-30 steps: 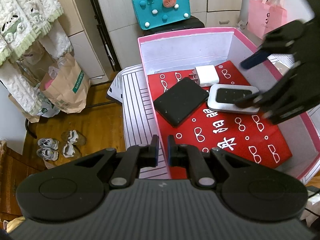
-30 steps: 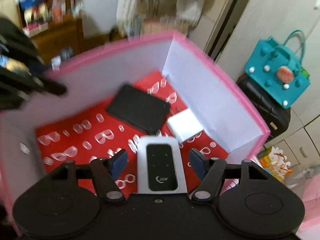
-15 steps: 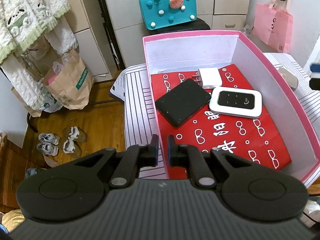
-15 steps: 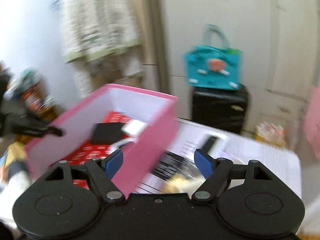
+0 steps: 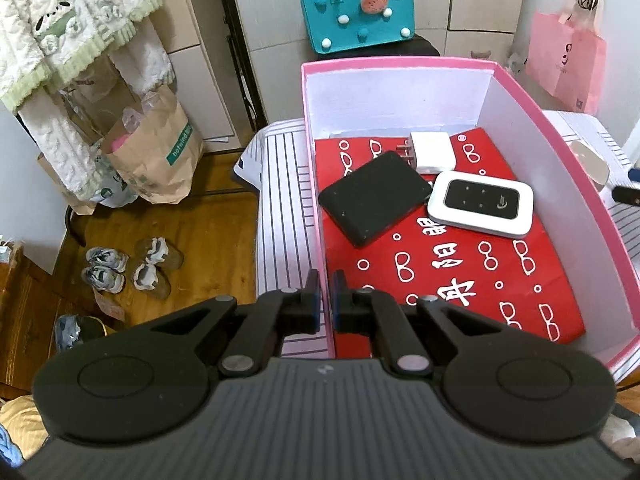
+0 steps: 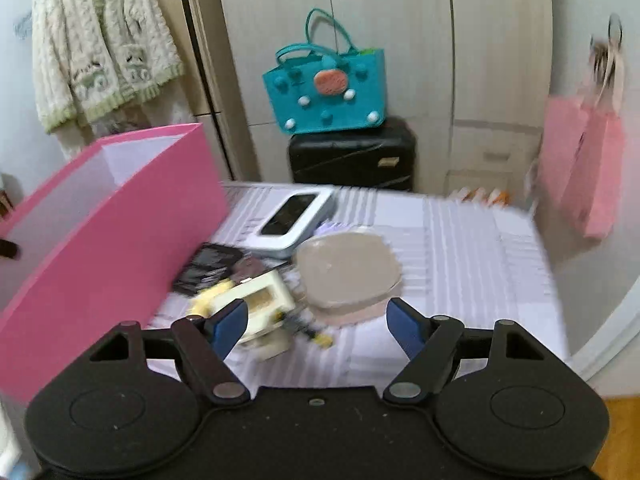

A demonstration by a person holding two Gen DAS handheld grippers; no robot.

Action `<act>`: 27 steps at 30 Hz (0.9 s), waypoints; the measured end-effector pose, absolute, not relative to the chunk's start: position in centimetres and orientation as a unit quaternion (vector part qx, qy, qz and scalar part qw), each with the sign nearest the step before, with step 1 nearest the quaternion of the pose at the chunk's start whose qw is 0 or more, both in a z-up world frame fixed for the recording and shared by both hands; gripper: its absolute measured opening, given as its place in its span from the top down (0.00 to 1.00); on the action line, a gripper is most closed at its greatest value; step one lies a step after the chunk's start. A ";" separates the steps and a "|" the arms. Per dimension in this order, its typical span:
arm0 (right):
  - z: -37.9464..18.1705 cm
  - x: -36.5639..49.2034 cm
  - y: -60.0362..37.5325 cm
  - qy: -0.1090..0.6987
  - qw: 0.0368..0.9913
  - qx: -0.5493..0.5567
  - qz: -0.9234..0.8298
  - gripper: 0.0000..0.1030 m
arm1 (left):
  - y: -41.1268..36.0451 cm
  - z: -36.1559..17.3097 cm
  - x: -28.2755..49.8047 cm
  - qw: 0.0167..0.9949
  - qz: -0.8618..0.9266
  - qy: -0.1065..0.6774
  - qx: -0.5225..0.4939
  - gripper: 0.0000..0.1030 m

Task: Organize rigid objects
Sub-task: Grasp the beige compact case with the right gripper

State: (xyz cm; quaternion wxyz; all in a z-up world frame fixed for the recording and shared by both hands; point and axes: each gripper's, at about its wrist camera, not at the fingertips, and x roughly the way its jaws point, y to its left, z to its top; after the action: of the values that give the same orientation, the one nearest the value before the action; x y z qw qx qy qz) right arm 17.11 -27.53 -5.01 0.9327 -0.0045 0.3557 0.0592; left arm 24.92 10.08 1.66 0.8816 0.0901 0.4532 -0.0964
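A pink box (image 5: 560, 152) with a red patterned liner holds a black flat case (image 5: 374, 198), a white charger plug (image 5: 432, 152) and a white pocket router (image 5: 480, 204). My left gripper (image 5: 325, 298) is shut on the box's near left wall (image 5: 325, 320). My right gripper (image 6: 316, 320) is open and empty, right of the box (image 6: 100, 232), above loose items on the striped table: a cream-and-yellow gadget (image 6: 260, 300), a beige rounded dish (image 6: 348, 272), a white-framed device (image 6: 296, 216) and a black packet (image 6: 208, 266).
The striped tablecloth (image 6: 460, 248) has bare room at the right. A teal bag (image 6: 328, 92) sits on a black suitcase (image 6: 352, 156) behind the table. A pink bag (image 6: 580, 164) hangs at right. Shoes (image 5: 128, 268) and paper bags (image 5: 156, 148) lie on the floor at left.
My right gripper let go of the white pocket router in the box, pulled out and swung right over the loose items on the table. My left gripper stayed on the box wall.
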 end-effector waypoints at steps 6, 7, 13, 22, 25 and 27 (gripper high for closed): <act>-6.1 18.5 -27.7 0.369 0.918 -0.116 0.089 0.22 | 8.8 2.5 24.9 0.892 -0.072 0.432 0.109 0.96; -6.3 18.9 -27.9 0.371 0.916 -0.118 0.095 0.23 | 8.7 2.5 25.1 0.892 -0.068 0.435 0.107 0.96; -6.5 21.5 -29.5 0.393 0.911 -0.065 0.109 0.22 | 8.8 2.5 25.6 0.894 -0.063 0.433 0.099 0.97; -8.3 23.0 -29.0 0.394 0.913 -0.034 0.104 0.19 | 8.1 1.5 26.6 0.907 -0.048 0.406 0.103 0.97; -8.2 23.1 -29.2 0.389 0.916 -0.021 0.098 0.20 | 8.0 1.2 26.4 0.913 -0.050 0.390 0.111 0.97; -8.1 23.1 -29.1 0.392 0.915 -0.018 0.097 0.24 | 8.0 0.9 26.4 0.915 -0.053 0.383 0.115 0.97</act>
State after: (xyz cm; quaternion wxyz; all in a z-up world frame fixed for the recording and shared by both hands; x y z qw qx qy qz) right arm 23.06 -29.08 -8.10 0.9146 -0.0179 0.3922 0.0971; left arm 26.42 8.03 0.89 0.9152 0.1150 0.3826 -0.0527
